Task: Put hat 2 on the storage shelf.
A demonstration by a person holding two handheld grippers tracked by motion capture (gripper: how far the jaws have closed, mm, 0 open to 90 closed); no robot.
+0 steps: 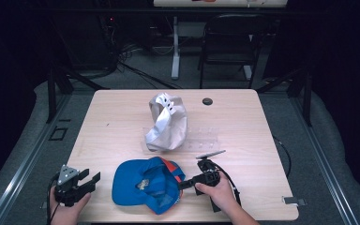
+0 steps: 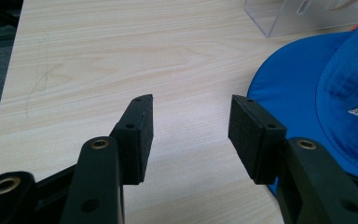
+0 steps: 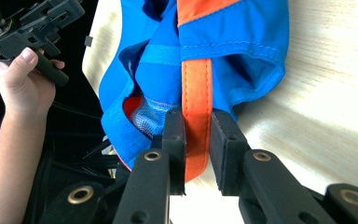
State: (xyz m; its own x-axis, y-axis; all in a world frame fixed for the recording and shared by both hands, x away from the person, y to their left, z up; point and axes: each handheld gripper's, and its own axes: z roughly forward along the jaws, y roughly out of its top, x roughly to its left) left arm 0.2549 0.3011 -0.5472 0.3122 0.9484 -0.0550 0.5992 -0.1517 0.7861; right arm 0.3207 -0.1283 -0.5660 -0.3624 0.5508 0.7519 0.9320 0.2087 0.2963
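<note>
Dark curtains and black cables ring a pale wooden tabletop (image 1: pixel 122 122), with a black folding chair (image 1: pixel 227 42) on the grey floor beyond its far edge; we see a blue cap (image 1: pixel 143 185) lying upside down near the near edge, roughly at its middle, with an orange strap (image 3: pixel 196 84) crossing its back opening; a crumpled white cap (image 1: pixel 166 123) sits near the middle of the tabletop on a clear plastic stand (image 1: pixel 201 139), and a small black disc (image 1: pixel 207 101) lies close to the far edge; the right gripper (image 3: pixel 197 140), held in the person's right hand (image 1: pixel 220 190) just beside the blue cap, has its jaws closed in around the orange strap, one on each side, though a thin gap on one side leaves us unsure how firmly they pinch; the left gripper (image 2: pixel 190 135), held in the left hand (image 1: pixel 65 208) toward the near left corner, has its jaws wide apart over bare wood, touching nothing, with the cap's blue brim (image 2: pixel 289 88) just beside one jaw; we judge the main risk to be the strap slipping out if the pinch is loose, since the fabric is smooth and narrow; a pull on the strap alone could also drag or flip the whole cap, because nothing holds the brim down; a sideways tug could push the cap off the near edge.
</note>
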